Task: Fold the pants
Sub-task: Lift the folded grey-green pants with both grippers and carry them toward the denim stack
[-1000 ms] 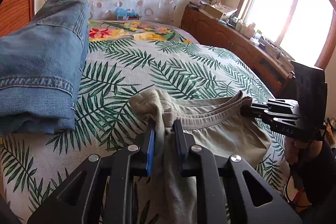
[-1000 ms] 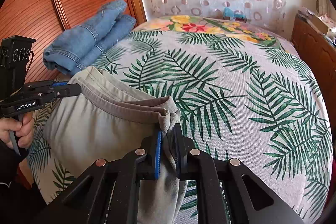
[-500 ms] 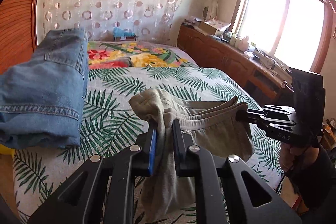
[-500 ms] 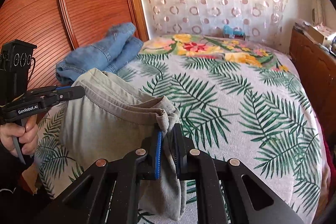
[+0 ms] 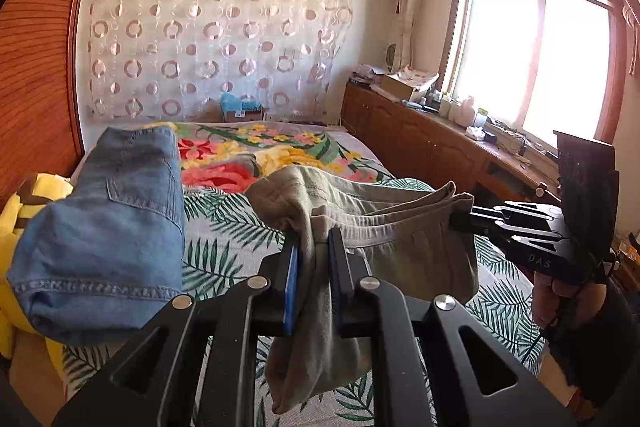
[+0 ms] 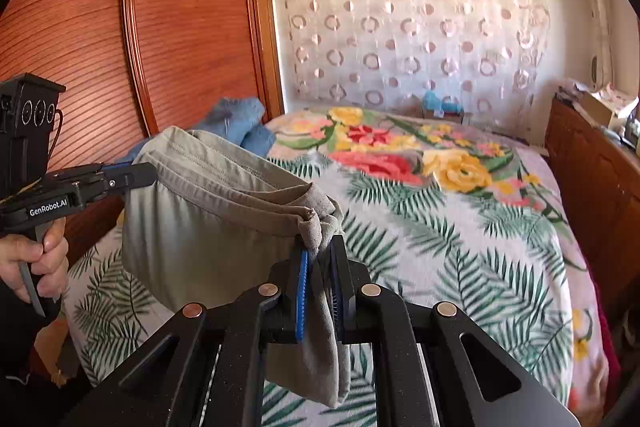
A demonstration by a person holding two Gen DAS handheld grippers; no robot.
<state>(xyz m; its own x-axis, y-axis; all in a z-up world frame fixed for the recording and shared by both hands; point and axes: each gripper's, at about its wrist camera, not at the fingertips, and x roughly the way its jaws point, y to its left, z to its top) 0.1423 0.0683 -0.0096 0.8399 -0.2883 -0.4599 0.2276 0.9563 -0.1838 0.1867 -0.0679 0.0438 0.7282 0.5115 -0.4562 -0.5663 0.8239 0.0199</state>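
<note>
Left wrist: pants (image 5: 404, 227) between claws.

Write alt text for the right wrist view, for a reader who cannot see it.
The right gripper and left gripper each pinch one end of the waistband of grey-green pants, held stretched above a leaf-print bedspread. Folded jeans lie behind, by a wooden wardrobe.

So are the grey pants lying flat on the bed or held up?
Held up. The left gripper and right gripper each pinch a waistband end of the grey pants, which hang above the bed.
</note>
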